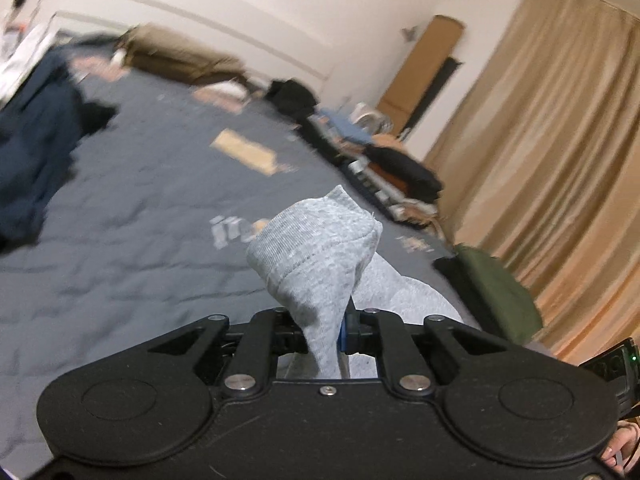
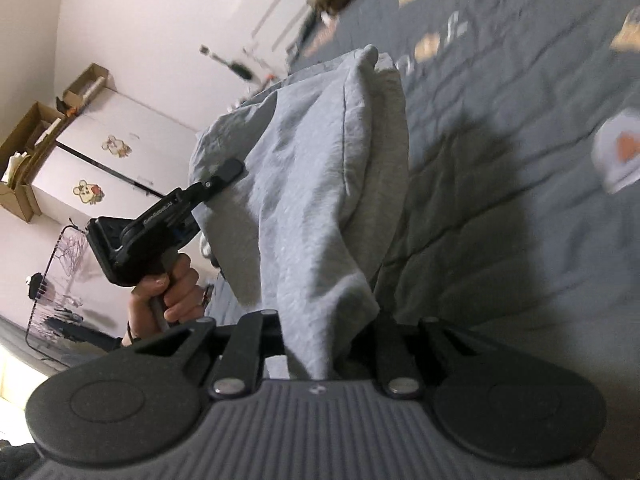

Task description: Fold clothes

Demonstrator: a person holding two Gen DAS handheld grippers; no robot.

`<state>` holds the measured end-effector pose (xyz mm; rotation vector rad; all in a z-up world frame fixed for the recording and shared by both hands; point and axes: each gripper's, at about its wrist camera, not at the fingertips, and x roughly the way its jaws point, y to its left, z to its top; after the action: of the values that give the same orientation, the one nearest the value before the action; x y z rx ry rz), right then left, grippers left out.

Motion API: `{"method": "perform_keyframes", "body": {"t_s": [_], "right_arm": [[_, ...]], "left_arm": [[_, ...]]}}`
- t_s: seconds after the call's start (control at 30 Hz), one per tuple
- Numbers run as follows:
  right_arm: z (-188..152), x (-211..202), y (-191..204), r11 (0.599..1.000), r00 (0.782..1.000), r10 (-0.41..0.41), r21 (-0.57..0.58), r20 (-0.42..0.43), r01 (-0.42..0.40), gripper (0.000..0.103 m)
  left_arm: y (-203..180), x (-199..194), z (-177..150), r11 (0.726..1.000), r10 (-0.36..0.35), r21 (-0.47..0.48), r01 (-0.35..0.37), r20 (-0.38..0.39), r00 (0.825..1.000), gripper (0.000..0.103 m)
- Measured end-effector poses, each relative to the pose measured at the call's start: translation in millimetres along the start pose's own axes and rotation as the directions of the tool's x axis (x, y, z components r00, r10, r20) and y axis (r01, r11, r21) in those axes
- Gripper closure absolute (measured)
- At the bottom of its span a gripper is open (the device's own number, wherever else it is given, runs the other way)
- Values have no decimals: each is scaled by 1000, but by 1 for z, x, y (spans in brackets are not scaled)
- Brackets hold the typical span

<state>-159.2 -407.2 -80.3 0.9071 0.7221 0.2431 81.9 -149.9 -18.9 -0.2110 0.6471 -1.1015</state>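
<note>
Grey knit garment (image 2: 320, 184) bunched, creased, lifted over dark grey quilted bed (image 1: 132, 216); left tongs (image 1: 326, 334) and right tongs (image 2: 326, 354) both clamp it.

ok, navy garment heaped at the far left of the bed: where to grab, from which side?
Judgement only: the navy garment is a blurred, crumpled heap on the quilt, with no collar or hem discernible. Pinch a raised outer fold from above, on its bed-centre side. Both grippers currently hold the grey garment.

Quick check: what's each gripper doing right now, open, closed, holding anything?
Left gripper: closed on the grey garment.
Right gripper: closed on the same grey garment, lifted over the bed.
</note>
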Motion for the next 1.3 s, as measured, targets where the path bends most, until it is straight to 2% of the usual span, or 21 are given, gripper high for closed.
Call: {"method": "perform_keyframes", "body": {"t_s": [0.23,0.4,1.03,1.2,1.3], "right_arm": [[5,-78,10,998,991,-24,-53,130,31,88],[1,-116,2,995,981,-57,-67,188,71,88],[3,-279,-66,979,926,-159,-63,342,192,88],[6,-316,-83,975,907,-183,-48,380,217,88],[9,-334,-96,973,899,-194,-37,392,226,88]], "left_arm": [[-84,25,6,994,-72,80,68,46,996,91],[-129,46,1,988,-114,115,107,56,992,91],[-262,145,-31,957,-257,160,243,73,964,91],[-299,172,-37,943,-287,194,270,64,956,91],[-315,190,-42,940,-303,183,287,65,951,91]]}}
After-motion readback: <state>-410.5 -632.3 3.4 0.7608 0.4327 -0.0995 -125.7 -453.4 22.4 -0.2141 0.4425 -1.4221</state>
